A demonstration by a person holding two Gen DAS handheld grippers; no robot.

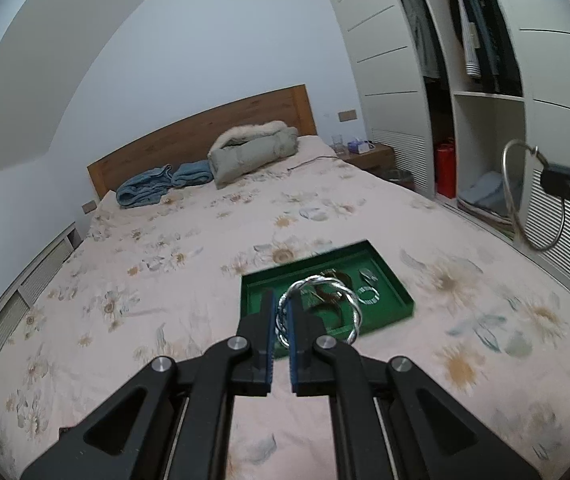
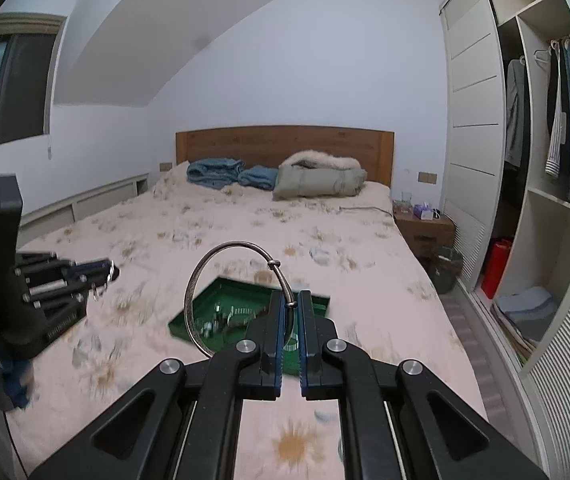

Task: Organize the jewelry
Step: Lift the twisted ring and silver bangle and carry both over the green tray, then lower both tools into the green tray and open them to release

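Observation:
My left gripper (image 1: 283,304) is shut on a twisted silver bangle (image 1: 355,312) and holds it above the green jewelry tray (image 1: 397,296) on the bed. Several rings and bracelets (image 1: 368,295) lie in the tray. My right gripper (image 2: 292,300) is shut on a plain silver hoop bangle (image 2: 205,264), held in the air over the tray (image 2: 189,320). The right gripper also shows in the left wrist view (image 1: 557,184) at far right with the hoop (image 1: 511,200). The left gripper shows in the right wrist view (image 2: 101,274) at left.
The tray sits on a floral bedspread (image 1: 165,280). Blue clothes (image 1: 145,188) and a grey coat (image 1: 253,152) lie by the wooden headboard (image 1: 205,128). An open wardrobe (image 2: 545,160) and nightstand (image 2: 425,224) stand to the right.

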